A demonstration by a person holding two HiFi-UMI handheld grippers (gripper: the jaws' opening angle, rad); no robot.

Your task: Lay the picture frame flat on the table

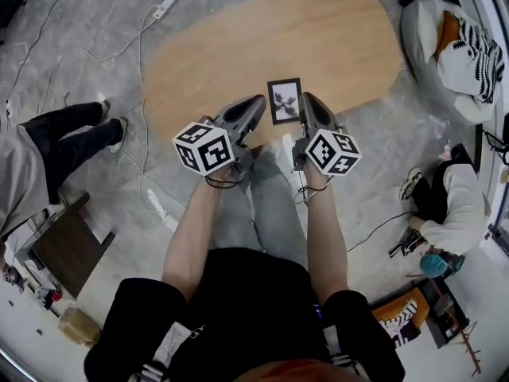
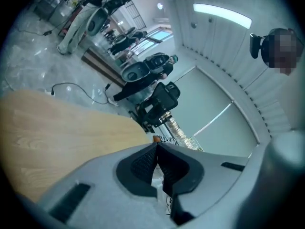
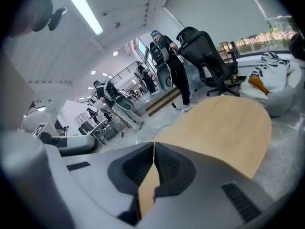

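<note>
A small black picture frame (image 1: 285,100) with a dark floral print sits near the front edge of the oval wooden table (image 1: 238,46), its face toward the head camera. I cannot tell whether it lies flat or leans. My left gripper (image 1: 260,102) hovers just left of the frame and my right gripper (image 1: 305,99) just right of it, neither touching it. Both are shut with nothing between their pads. The left gripper view shows shut jaws (image 2: 157,147) over the tabletop (image 2: 52,132). In the right gripper view the shut jaws (image 3: 153,144) also point across the table (image 3: 224,128). Neither gripper view shows the frame.
A person's dark legs (image 1: 67,138) are on the floor at the left, and another person (image 1: 453,205) sits on the floor at the right. A white beanbag with a striped cushion (image 1: 457,54) stands at the back right. Cables (image 1: 143,22) run over the floor. A black office chair (image 3: 205,56) stands beyond the table.
</note>
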